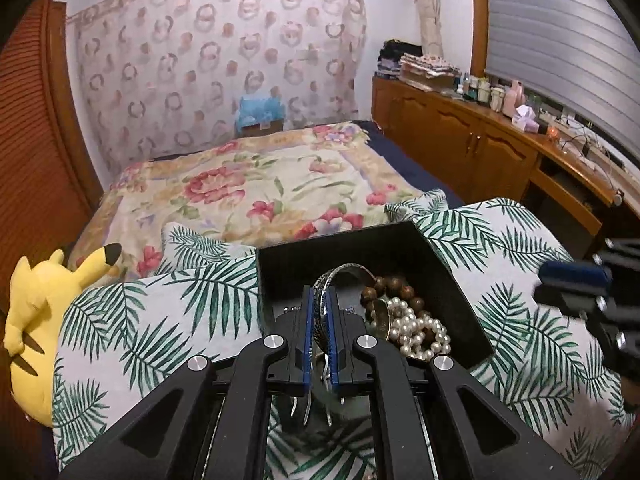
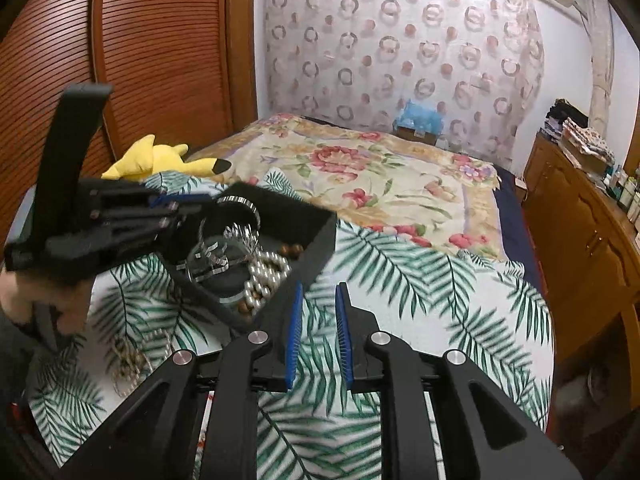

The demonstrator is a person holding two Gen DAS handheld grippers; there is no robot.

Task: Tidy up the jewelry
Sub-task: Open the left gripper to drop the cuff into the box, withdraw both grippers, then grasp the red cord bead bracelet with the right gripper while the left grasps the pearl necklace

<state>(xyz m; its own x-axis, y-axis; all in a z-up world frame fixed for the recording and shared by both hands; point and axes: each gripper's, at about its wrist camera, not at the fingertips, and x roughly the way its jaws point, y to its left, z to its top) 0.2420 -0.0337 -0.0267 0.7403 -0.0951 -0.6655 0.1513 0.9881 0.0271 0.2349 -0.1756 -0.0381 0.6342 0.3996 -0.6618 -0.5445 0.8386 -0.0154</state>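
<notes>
Silver metal bangles [image 1: 320,300] sat clamped in the closed left gripper [image 1: 319,312], directly over the black open box [image 1: 460,280], while the part-open, empty right gripper [image 2: 319,312] hung beside it.

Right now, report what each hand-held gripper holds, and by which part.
The left hand-held gripper is shut on a silver bangle, pinching its band edge-on above the black box. The right hand-held gripper holds nothing.

You are working in a bedroom of a home, as you can see from the bed [image 1: 248,184] with its flowered blanket, the leaf-print pillows [image 2: 420,280], the yellow plush toy [image 1: 36,320], the patterned curtain [image 2: 400,48], and the wooden cabinet [image 1: 460,140] carrying bottles and folded cloth.
</notes>
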